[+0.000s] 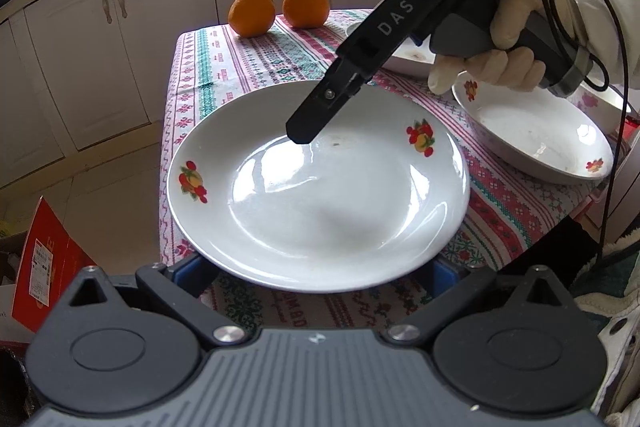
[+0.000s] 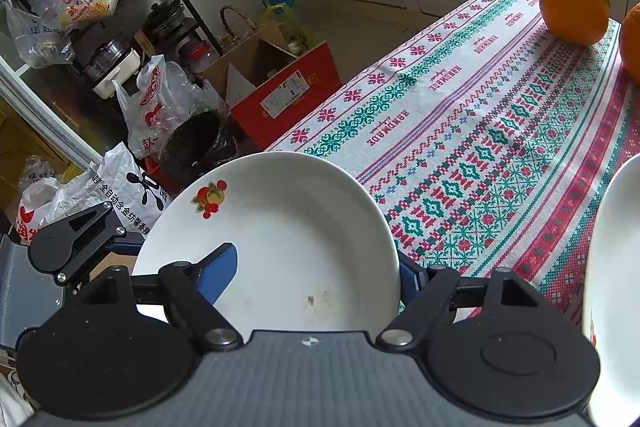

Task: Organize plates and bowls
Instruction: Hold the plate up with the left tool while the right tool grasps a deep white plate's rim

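Observation:
A white plate with fruit motifs [image 1: 320,195] [image 2: 288,239] lies at the near left corner of the patterned tablecloth [image 1: 248,67]. My left gripper [image 1: 316,273] has its jaws wide apart under the plate's near rim, and the plate hides its pads. My right gripper [image 1: 304,131] [image 2: 316,267] comes in from the far right in a gloved hand [image 1: 516,39] and straddles the far rim. One blue pad [image 2: 218,275] is over the plate's inside. The other sits just outside the rim. A second white plate [image 1: 532,135] [image 2: 612,287] lies to the right.
Two oranges [image 1: 251,14] [image 1: 306,5] stand at the table's far end. A white dish [image 1: 408,61] is partly hidden behind the right gripper. The table's left edge drops to a floor crowded with a red box [image 2: 280,95], bags and pots. Kitchen cabinets line the back.

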A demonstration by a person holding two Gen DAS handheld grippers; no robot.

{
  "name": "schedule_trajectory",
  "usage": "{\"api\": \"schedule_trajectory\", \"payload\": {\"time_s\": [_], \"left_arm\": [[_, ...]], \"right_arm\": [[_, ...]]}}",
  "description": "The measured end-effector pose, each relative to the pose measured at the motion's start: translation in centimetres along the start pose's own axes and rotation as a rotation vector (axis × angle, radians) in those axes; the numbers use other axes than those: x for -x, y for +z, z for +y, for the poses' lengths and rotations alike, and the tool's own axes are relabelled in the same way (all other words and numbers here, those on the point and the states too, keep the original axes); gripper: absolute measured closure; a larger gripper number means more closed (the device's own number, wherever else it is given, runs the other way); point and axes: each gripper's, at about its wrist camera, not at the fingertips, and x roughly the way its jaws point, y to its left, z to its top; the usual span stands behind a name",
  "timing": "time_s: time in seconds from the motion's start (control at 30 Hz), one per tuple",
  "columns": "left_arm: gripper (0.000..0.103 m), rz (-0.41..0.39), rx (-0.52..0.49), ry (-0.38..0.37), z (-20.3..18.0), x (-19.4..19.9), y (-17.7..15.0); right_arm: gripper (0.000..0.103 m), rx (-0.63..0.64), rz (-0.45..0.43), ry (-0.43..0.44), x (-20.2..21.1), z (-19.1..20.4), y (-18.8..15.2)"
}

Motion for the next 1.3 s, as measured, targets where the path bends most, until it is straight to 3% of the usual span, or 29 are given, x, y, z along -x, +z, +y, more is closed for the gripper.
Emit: {"api": "schedule_trajectory", "payload": {"time_s": [0.53, 1.3], "left_arm": [[0.002, -0.026, -0.051, -0.029, 2.7, -3.6, 4.0], [0.002, -0.028, -0.088, -0.019, 3.1, -5.6, 5.3]], "right_arm": [[0.018, -0.019, -0.06, -0.073, 0.8, -3.4, 3.2], [0.017, -0.058, -0.077, -0.12, -0.4, -6.1, 4.1]]}}
